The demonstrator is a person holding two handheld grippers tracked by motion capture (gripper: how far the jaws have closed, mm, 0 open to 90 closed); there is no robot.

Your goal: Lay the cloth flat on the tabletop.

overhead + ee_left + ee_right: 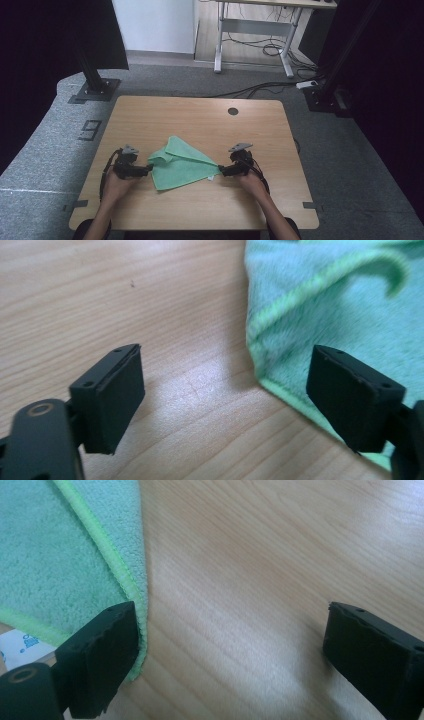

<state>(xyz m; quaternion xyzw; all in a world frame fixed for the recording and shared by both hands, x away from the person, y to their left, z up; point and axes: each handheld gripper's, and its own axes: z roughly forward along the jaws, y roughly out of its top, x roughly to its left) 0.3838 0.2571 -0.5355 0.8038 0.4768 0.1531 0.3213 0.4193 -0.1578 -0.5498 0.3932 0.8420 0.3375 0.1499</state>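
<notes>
A green microfibre cloth (182, 162) lies loosely folded on the wooden table (200, 115), one flap turned over towards its left side. My left gripper (149, 169) rests at the cloth's left edge with its jaws wide apart. In the left gripper view the cloth (340, 305) lies at the upper right, one jaw of that gripper (225, 400) over its hem and bare wood between the pads. My right gripper (221, 170) sits at the cloth's right corner, open. In the right gripper view the cloth (60, 555) and its white label (20, 645) lie beside the left jaw of the gripper (230, 655).
A round cable hole (233, 111) sits near the table's far edge. Beyond the table stand a black post on a base plate (95, 90) at the left and a desk frame (255, 30) with cables on the floor. Bare wood runs along the near edge.
</notes>
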